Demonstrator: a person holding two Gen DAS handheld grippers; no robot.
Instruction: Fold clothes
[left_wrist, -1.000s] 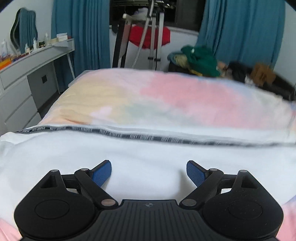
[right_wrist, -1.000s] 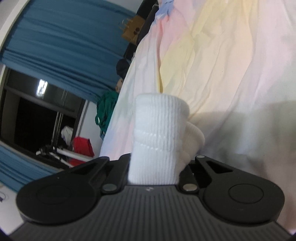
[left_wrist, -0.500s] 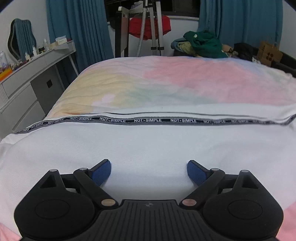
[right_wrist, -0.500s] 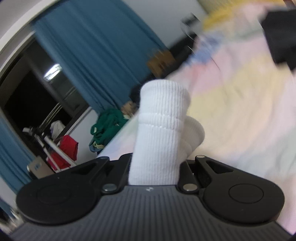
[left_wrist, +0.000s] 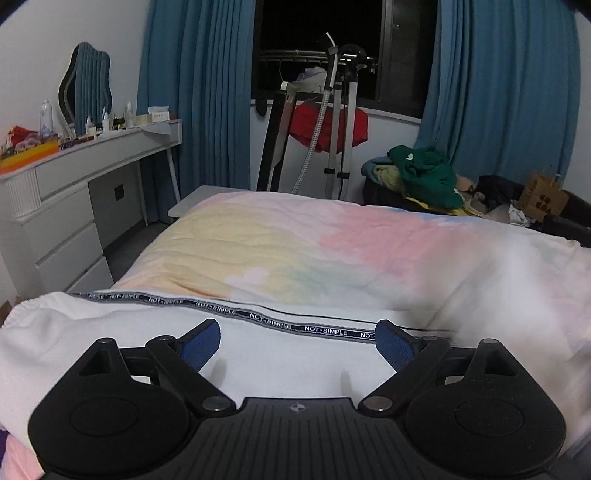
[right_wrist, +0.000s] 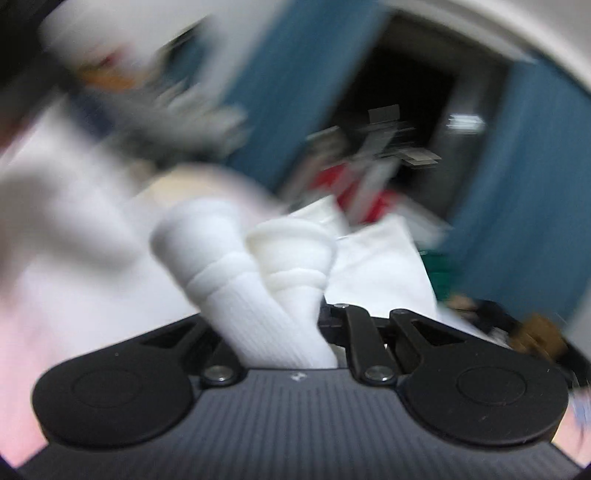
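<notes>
Your left claw (left_wrist: 297, 341) hovers with its blue pads (left_wrist: 201, 341) spread wide and nothing between them, low over a white garment (left_wrist: 288, 363) spread across the near end of the bed (left_wrist: 369, 254). The garment's black tape trim (left_wrist: 258, 316), lettered NOT-SIMPLE, runs left to right just beyond the pads. On the far side stand blue curtains (left_wrist: 207, 92), a dark window and a rack (left_wrist: 332, 122) with red cloth; a white dresser (left_wrist: 74, 206) lines the left wall, and a heap of green clothes (left_wrist: 424, 177) lies far right.

Your right claw (right_wrist: 284, 325) is clamped on the garment's ribbed cuffs (right_wrist: 236, 280) — two white rolls rise from between the closed fingers. The view beyond is blurred — only blue curtain (right_wrist: 517, 184) and white cloth read.
</notes>
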